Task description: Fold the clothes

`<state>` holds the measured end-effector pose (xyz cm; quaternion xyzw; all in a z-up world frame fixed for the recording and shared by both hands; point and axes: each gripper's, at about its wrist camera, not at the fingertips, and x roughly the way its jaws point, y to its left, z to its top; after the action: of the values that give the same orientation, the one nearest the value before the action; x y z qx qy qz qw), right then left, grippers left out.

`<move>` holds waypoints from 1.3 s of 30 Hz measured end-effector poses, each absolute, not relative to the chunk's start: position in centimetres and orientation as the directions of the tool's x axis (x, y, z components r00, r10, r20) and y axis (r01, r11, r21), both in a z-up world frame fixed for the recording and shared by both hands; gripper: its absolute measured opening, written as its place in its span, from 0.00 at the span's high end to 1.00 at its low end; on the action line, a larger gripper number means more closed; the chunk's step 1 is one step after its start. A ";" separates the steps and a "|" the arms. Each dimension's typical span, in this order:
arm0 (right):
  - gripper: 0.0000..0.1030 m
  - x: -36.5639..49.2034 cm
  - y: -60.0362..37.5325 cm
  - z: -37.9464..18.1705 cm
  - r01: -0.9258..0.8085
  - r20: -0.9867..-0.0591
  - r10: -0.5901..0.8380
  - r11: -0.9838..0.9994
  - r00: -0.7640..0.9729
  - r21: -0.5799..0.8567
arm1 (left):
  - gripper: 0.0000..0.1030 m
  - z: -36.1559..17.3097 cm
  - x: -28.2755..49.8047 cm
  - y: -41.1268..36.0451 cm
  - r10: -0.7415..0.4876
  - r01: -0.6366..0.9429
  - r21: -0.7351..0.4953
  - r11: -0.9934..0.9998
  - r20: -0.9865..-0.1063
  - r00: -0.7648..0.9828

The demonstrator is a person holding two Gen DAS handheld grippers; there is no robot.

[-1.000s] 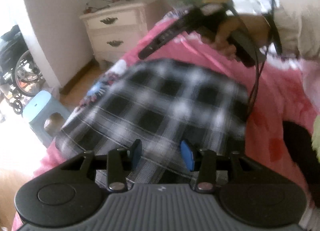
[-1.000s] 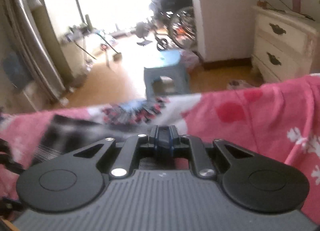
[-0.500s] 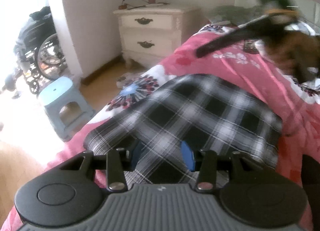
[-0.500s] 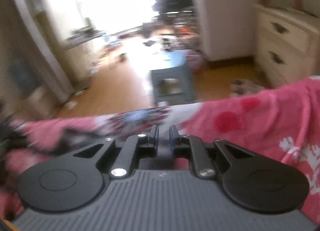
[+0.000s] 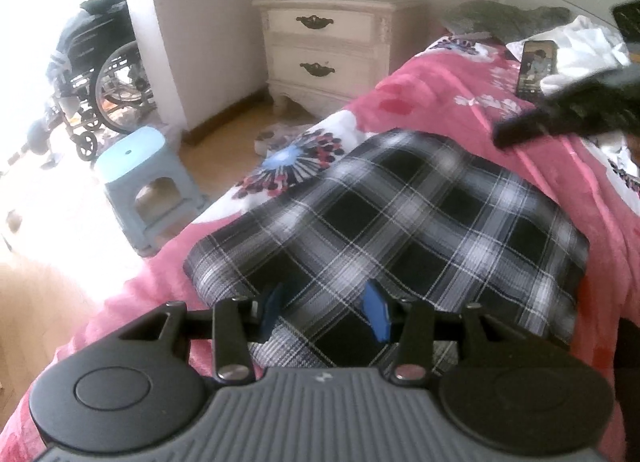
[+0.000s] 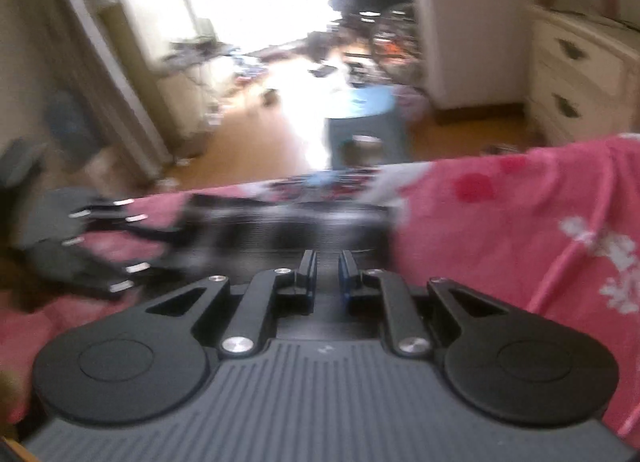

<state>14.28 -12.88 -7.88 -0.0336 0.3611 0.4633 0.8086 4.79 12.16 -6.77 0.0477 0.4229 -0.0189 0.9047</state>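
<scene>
A black-and-white plaid garment (image 5: 400, 222) lies folded into a rough rectangle on a pink floral bedspread (image 5: 460, 86), close to the bed's left edge, as a person works over it with a hand-held gripper in each hand. On the floor off that edge, from left to right, stand a wheelchair (image 5: 100, 74) in the bright doorway, a pale blue plastic stool (image 5: 144, 178) and a cream two-drawer nightstand (image 5: 324, 50) against the wall.

The left gripper (image 5: 324, 310) sits low over the garment's near edge with its blue-padded fingers (image 5: 376, 314) spread wide; plaid cloth fills the gap between them, but the pads are not pressed on it. Whether the fingertips touch the fabric cannot be told from this angle.

Farther right, toward the head of the bed, a phone (image 5: 536, 66) leans against crumpled white cloth (image 5: 580, 46), with a grey pillow (image 5: 500, 18) behind it. The right gripper (image 5: 560, 114) enters the left wrist view from the right edge as a dark, blurred shape held above the bedspread, just past the garment's far corner.

In the right wrist view, heavily smeared by motion, the right gripper's fingers (image 6: 308, 270) stand slightly parted with nothing between them, pointing across the garment, which appears, probably, as the dark streak (image 6: 288, 222) ahead of them. The left gripper (image 6: 80, 242) shows at that frame's left.
</scene>
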 end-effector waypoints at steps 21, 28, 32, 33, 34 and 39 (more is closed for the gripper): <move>0.91 11.1 -12.2 -10.0 -0.800 -0.744 0.619 0.566 0.254 0.198 | 0.51 -6.9 2.5 6.3 -0.078 0.392 0.193 0.899 -0.812 0.578; 0.90 9.2 -11.9 -8.5 -0.874 -0.749 0.639 0.451 0.175 0.181 | 0.51 -7.2 1.1 4.8 -0.068 0.457 0.252 0.853 -0.814 0.577; 0.92 9.1 -10.2 -11.5 -0.880 -0.809 0.554 0.463 0.199 0.100 | 0.51 -7.0 0.7 4.5 -0.062 0.462 0.262 0.848 -0.816 0.575; 0.92 9.0 -10.1 -11.2 -0.881 -0.809 0.552 0.464 0.203 0.096 | 0.51 -6.7 0.4 4.5 -0.065 0.463 0.259 0.848 -0.816 0.574; 0.90 8.8 -10.1 -10.5 -0.886 -0.806 0.558 0.453 0.198 0.095 | 0.51 -6.6 0.1 4.5 -0.070 0.468 0.254 0.846 -0.818 0.571; 0.90 7.4 -10.0 -7.7 -0.934 -0.757 0.650 0.305 0.061 0.187 | 0.47 -7.2 -1.5 4.1 -0.087 0.495 0.230 0.838 -0.839 0.537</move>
<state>7.40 -9.96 -7.72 -0.1802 0.3934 0.5611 0.7056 -1.53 4.12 -7.18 0.2271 0.4495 -0.1717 0.8467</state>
